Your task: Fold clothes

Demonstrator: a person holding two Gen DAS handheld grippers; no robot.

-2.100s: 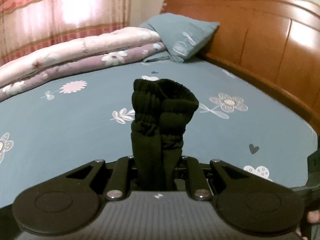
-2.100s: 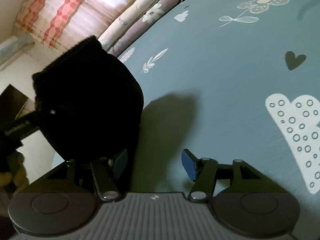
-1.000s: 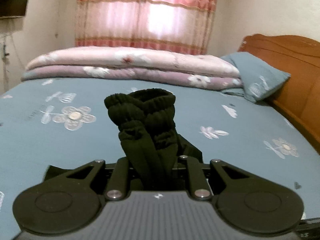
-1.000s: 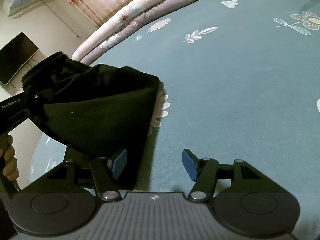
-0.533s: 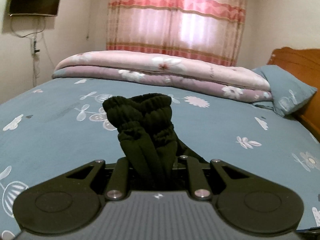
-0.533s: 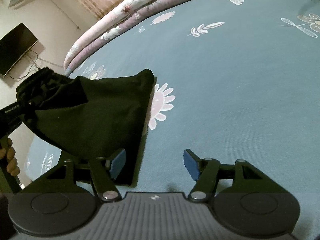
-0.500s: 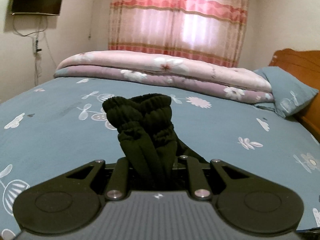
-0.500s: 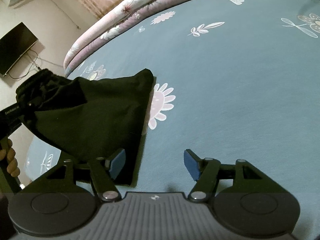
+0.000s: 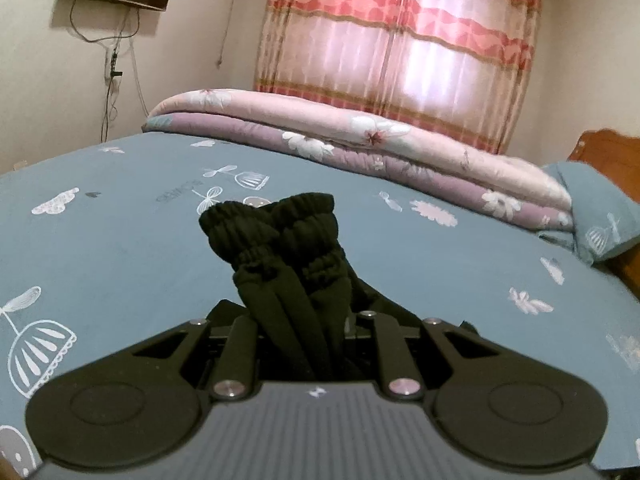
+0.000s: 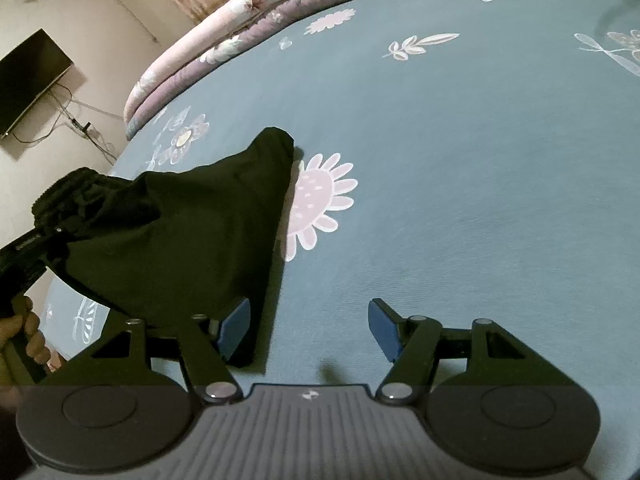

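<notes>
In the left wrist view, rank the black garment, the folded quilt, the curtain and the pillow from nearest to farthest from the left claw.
1. Black garment, clamped in the left claw.
2. Pillow, far right.
3. Folded quilt, across the bed's far side; near end too close to call against the pillow.
4. Curtain, behind it.

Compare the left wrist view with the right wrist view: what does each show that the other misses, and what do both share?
Only the left wrist view shows the left gripper shut on the bunched elastic waistband, plus the blue pillow and wooden headboard.

Only the right wrist view shows the right gripper open with nothing between its pads, a hand, and the garment's far corner resting by a pink flower print.

Both show the black garment, the blue bedsheet, the folded quilt and the wall television.
</notes>
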